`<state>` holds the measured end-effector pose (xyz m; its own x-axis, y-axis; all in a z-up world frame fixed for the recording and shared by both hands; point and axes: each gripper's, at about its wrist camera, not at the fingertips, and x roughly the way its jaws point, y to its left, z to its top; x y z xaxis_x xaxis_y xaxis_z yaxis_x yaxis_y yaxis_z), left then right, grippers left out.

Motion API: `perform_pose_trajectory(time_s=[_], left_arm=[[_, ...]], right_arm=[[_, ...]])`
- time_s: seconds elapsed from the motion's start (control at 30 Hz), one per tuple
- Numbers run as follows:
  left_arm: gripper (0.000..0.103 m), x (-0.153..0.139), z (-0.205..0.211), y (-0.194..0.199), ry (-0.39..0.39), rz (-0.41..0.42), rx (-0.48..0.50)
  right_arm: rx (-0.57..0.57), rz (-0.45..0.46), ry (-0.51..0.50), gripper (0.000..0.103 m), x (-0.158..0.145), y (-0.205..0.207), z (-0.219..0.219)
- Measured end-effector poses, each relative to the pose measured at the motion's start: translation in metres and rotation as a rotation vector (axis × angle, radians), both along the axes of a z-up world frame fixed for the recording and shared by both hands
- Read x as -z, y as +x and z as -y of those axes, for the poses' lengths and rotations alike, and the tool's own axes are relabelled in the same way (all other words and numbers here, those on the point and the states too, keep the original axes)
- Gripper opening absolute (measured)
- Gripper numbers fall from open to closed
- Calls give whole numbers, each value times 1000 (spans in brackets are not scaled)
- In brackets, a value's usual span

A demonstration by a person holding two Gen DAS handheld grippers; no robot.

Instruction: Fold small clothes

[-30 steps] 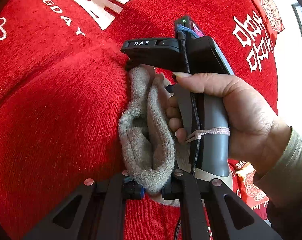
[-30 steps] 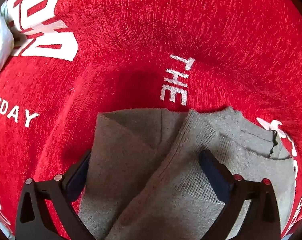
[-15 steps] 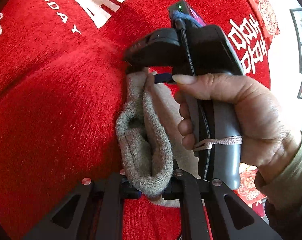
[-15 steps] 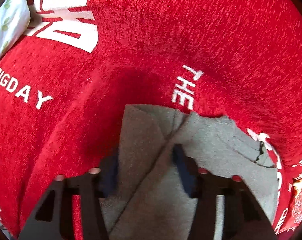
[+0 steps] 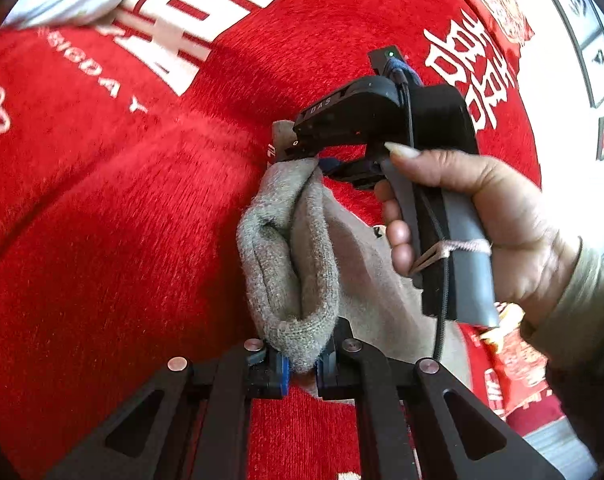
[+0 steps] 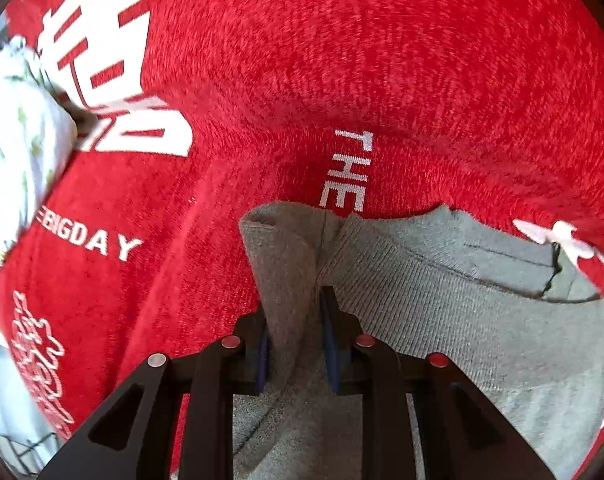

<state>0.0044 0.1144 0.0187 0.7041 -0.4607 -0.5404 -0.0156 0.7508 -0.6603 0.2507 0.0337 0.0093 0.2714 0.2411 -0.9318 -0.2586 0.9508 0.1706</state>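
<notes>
we are holding a small grey knit garment [image 5: 290, 248] between our two grippers, above a red blanket [image 5: 102, 220] printed with white lettering.

our left gripper [image 5: 300, 360] is pinching a bunched fold of the garment; its fingers are drawn nearly together with the thick knit squeezed between the blue pads [image 5: 283, 368]. the cloth is rising forward from those fingers as a rumpled ridge, running ahead to the other tool.

our right gripper [image 6: 296, 340] is likewise clamping the garment, with its fingers closing on a narrow pleat of grey fabric. ahead of those fingers the pleat is ending in a corner, just short of the word "the" on the blanket. to the right of the fingers, the rest of the garment is spreading flat over the blanket, with a ribbed band and a darker seam showing.

in the left view, our right hand [image 5: 482, 216] is wrapping the grey handle of that tool, ahead and to the right of the left fingers.

we are judging the fold as only begun: one edge is gathered and lifted at both ends, but no neat crease is lying down yet. carrying the edge over, laying it flat and releasing are still to come.

a pale floral cloth [image 6: 18, 152] is lying far to the left of the right fingers.
</notes>
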Motion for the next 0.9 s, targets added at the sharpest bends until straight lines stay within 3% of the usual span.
perform_pose_trajectory(time_s=[0.9], left_arm=[[9,-62,53,12,184,-6,57]], right_arm=[[41,-20,437,23,-34,-7,94]])
